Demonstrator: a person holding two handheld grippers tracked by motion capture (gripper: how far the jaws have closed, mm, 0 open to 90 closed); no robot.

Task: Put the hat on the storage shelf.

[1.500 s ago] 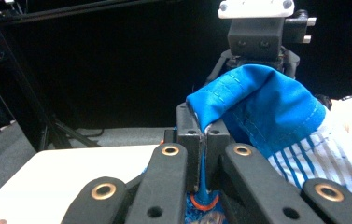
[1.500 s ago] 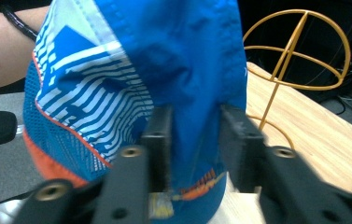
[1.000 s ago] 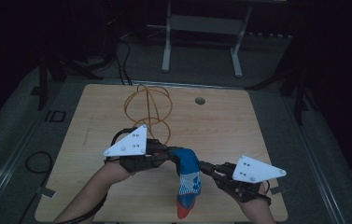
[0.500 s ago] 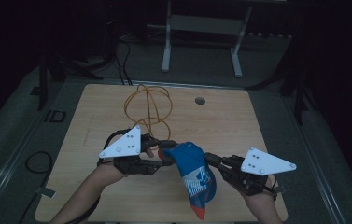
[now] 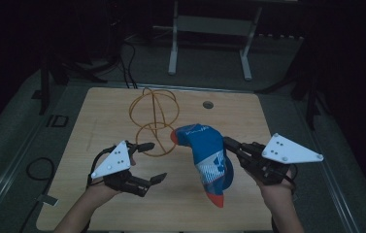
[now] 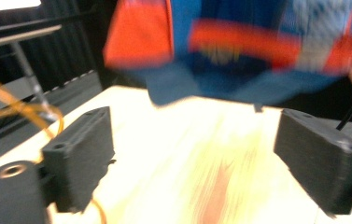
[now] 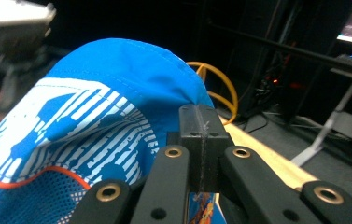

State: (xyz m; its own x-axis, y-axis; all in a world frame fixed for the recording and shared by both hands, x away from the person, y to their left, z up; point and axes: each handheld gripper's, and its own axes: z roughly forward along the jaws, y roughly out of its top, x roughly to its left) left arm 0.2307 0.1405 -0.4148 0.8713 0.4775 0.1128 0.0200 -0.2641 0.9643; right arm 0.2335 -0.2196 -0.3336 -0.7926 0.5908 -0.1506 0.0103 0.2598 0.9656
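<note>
Soft, light blue-orange fabric cap [image 5: 207, 158]: clamped in right gripper [image 5: 232, 145] fingers; left gripper [image 5: 152, 162] fingers just opened, empty; regrip at brim.

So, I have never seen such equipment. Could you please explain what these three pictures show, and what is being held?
A person stands at a light wooden table with a hand-held two-jaw tool in each hand. The high view looks down from above; the other two views come from cameras riding on each tool. The right tool is shut on a blue cap with orange and white markings, holding it up above the table. The left tool has just been opening; its jaws stand wide with nothing between them. A loop of orange cable lies on the table behind.
</note>
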